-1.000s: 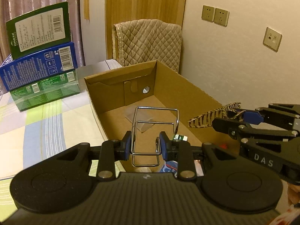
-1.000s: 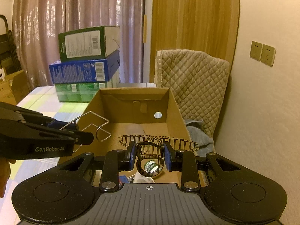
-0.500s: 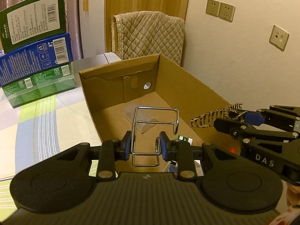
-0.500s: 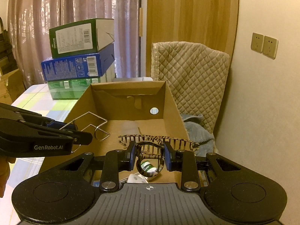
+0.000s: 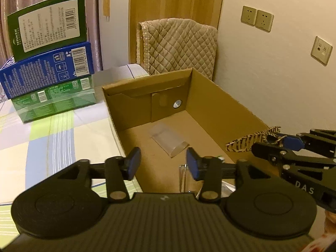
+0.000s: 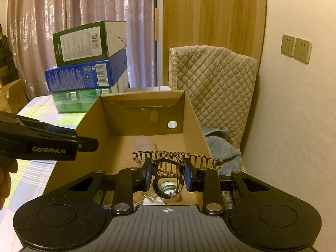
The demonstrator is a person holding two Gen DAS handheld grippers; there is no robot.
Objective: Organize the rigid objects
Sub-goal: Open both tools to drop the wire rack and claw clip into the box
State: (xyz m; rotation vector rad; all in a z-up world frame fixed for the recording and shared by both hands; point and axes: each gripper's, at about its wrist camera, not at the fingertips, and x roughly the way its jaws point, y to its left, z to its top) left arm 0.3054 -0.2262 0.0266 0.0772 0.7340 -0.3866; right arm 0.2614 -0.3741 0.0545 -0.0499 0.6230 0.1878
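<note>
An open cardboard box (image 5: 220,105) lies on the table; it also shows in the right wrist view (image 6: 92,121). My left gripper (image 5: 163,164) is open and empty above the box's near left part. A wire rack (image 5: 182,178) lies in the box just below it, mostly hidden by the gripper body. My right gripper (image 6: 167,176) is shut on a striped hair claw clip (image 6: 178,157) and holds it over the box's near end. The clip also shows in the left wrist view (image 5: 252,140). The left gripper's side is seen in the right wrist view (image 6: 48,145).
Three stacked cartons (image 5: 48,69) stand on the striped tablecloth (image 5: 42,147) left of the box. A clear plastic packet (image 5: 168,140) lies on the box floor. A quilted chair back (image 5: 178,46) stands behind the box. Small items, including a bulb base (image 6: 167,189), lie under the right gripper.
My left gripper has opened and let go of the wire rack, which now lies low in the box. The right gripper still holds the clip, nearly unmoved.
</note>
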